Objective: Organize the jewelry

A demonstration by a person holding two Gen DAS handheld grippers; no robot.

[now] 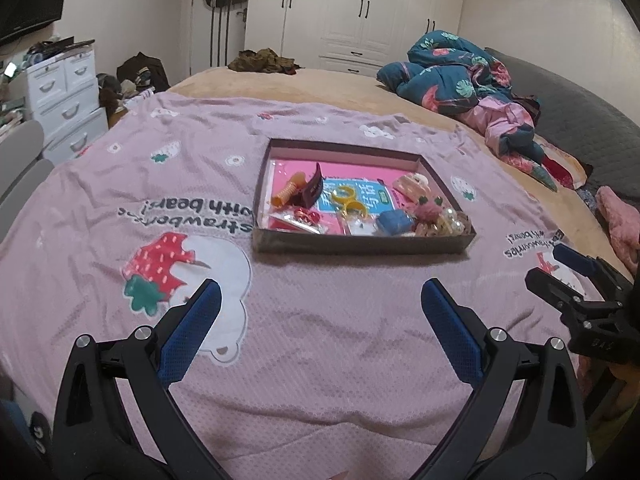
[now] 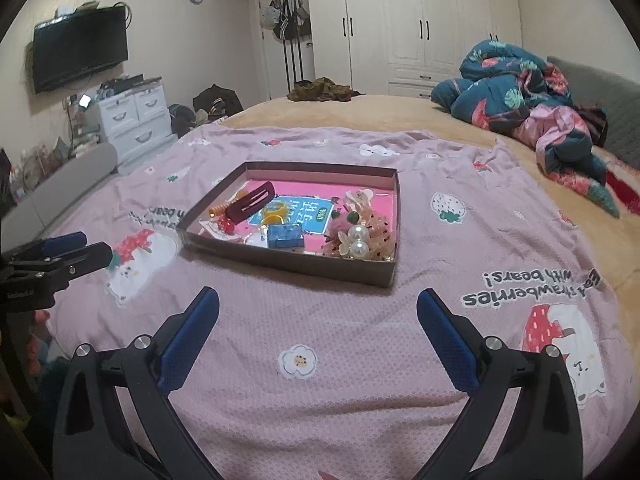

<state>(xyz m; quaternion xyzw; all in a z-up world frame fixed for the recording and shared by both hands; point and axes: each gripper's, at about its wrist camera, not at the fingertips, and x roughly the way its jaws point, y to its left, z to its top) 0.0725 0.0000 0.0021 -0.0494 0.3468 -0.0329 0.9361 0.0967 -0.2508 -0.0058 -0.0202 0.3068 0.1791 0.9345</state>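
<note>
A shallow brown box (image 1: 362,245) (image 2: 288,266) with a pink floor lies on the pink blanket ahead of both grippers. It holds hair and jewelry pieces: a dark red clip (image 1: 313,189) (image 2: 251,201), yellow rings (image 1: 345,193) (image 2: 275,210), a blue box (image 1: 395,222) (image 2: 285,236), pearl pieces (image 2: 357,240) and an orange spiral tie (image 1: 286,192). My left gripper (image 1: 320,300) is open and empty, short of the box. My right gripper (image 2: 318,308) is open and empty, short of the box. Each gripper shows at the edge of the other's view (image 1: 560,272) (image 2: 76,250).
The pink strawberry-bear blanket (image 2: 320,360) covers the near part of a bed. A crumpled teal and pink quilt (image 2: 528,96) lies at the far right. White drawers (image 2: 136,116) and a wall TV (image 2: 80,54) stand left. White wardrobes (image 2: 400,20) line the back.
</note>
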